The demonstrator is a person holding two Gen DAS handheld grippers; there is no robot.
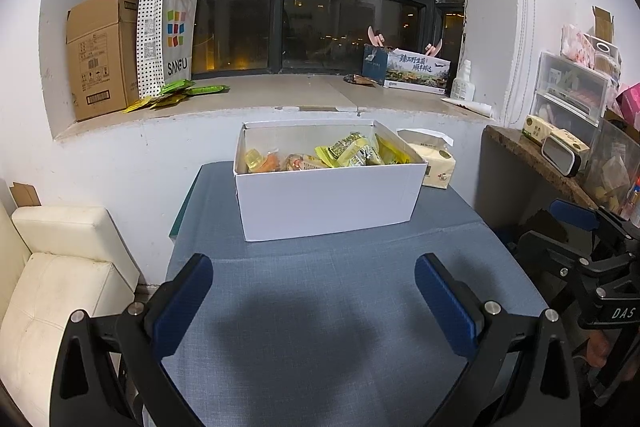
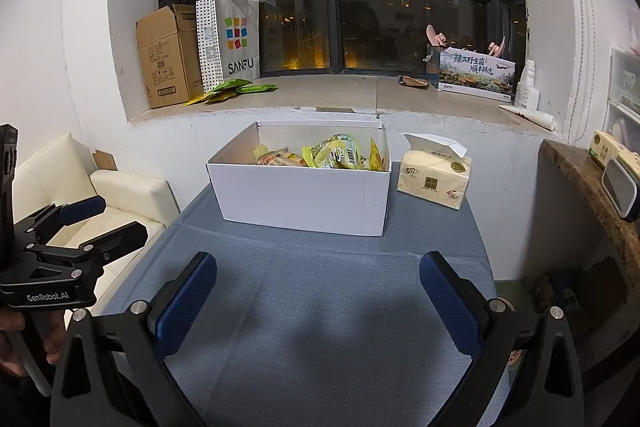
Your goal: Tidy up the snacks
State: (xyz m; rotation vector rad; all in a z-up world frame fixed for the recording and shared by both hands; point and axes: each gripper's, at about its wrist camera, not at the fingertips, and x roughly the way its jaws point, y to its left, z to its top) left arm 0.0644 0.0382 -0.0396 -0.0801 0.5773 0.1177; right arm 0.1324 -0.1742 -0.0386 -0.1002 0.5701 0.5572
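Note:
A white cardboard box [image 1: 328,201] stands at the far end of the blue table; it also shows in the right wrist view [image 2: 300,197]. Several yellow, green and orange snack packets [image 1: 340,155] lie inside it, also seen from the right [image 2: 320,157]. My left gripper [image 1: 314,291] is open and empty above the blue cloth, short of the box. My right gripper [image 2: 318,291] is open and empty too, at the near end of the table. The left gripper also shows at the left edge of the right wrist view [image 2: 88,219].
A tissue pack [image 2: 434,179] sits to the right of the box. Green packets [image 2: 232,91], a cardboard carton [image 2: 164,57] and a paper bag [image 2: 230,41] are on the window sill. A white sofa [image 1: 60,279] is to the left and a cluttered shelf [image 1: 576,147] to the right.

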